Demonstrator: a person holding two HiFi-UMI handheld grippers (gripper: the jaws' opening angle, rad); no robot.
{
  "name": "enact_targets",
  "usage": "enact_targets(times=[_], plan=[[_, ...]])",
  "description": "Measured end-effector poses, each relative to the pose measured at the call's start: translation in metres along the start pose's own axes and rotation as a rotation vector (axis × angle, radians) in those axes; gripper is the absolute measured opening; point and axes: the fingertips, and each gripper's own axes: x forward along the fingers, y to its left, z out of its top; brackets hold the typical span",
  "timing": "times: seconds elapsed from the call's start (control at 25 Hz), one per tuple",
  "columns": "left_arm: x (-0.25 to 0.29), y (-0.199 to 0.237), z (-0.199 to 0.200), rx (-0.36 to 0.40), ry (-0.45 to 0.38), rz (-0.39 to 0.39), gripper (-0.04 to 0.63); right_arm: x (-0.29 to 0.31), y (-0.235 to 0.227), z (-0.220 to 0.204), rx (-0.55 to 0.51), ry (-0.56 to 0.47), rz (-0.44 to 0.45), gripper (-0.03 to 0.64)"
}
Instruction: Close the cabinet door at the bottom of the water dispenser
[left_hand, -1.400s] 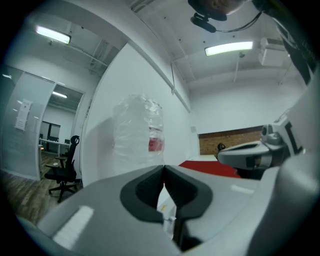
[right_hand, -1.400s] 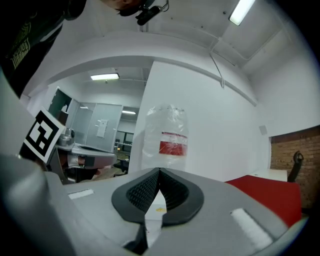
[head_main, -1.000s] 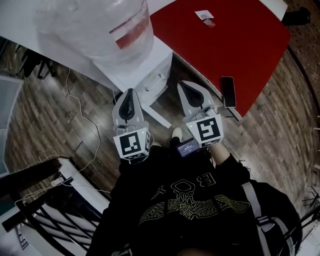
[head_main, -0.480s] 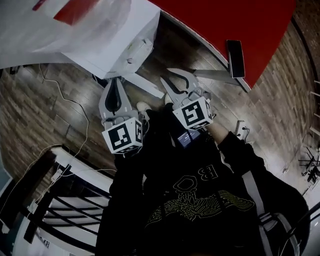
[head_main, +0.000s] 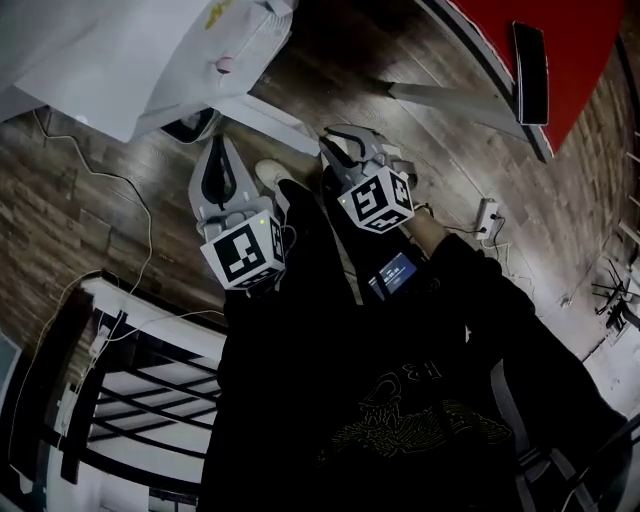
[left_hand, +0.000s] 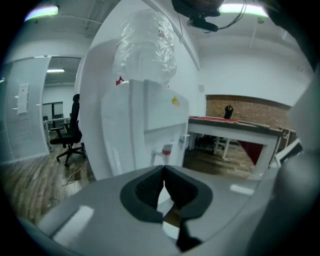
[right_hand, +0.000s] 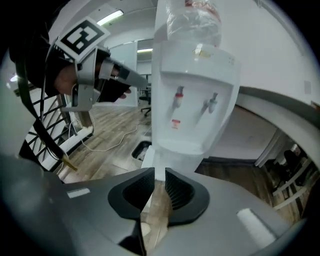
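Cabinet door (head_main: 270, 112) comes first: it stands swung out from the foot of the water dispenser (right_hand: 192, 100), a white panel seen edge-on from above. Nothing of the task looks done yet.

Your right gripper (right_hand: 159, 172) has its jaws a little apart and closing. Nothing is between them; only the wooden floor (head_main: 90, 200) and the white panel's edge show through the gap. Your left gripper (left_hand: 163, 168) has its jaws pressed together at the tips and carries nothing.

You hold both grippers low and close in front of your body, side by side, with their marker cubes toward you. The right one tilts down toward the floor just before the dispenser's base, and its tips are near the free end of the cabinet door. No contact shows. The left one sits flatter, aimed at the dispenser's body below the water bottle (left_hand: 147, 45).

What remains, I judge, is the whole job: put a jaw or the gripper's side against the door's outer face and swing it round until it sits flush with the cabinet. Off to your right, the red table (head_main: 585, 30) and the phone (head_main: 530, 58) on its edge are well clear of that swing.
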Motion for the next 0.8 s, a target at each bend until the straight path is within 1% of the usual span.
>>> enact_targets(times=[0.12,0.24,0.36,0.48,0.6,0.8], plan=[[0.000,-0.001,-0.028,-0.012,0.026,-0.011,0.008,0.029,0.024,-0.043,-0.011,0.091,0.048,0.086],[0.006,0.000,-0.059,-0.005,0.065,-0.021,0.008,0.055,0.041,-0.078,0.004,0.169,0.063,0.095],[0.023,0.003,-0.090,0.005,0.117,-0.029,0.008,0.080,0.059,-0.102,-0.006,0.235,0.094,0.098],[0.044,0.004,-0.114,-0.026,0.181,-0.052,0.008,0.099,0.076,-0.114,-0.014,0.284,0.128,0.104],[0.060,0.006,-0.123,-0.031,0.220,-0.064,0.008,0.111,0.085,-0.119,0.018,0.320,0.149,0.110],[0.069,0.007,-0.118,-0.012,0.220,-0.078,0.008,0.123,0.092,-0.129,0.010,0.389,0.192,0.110]])
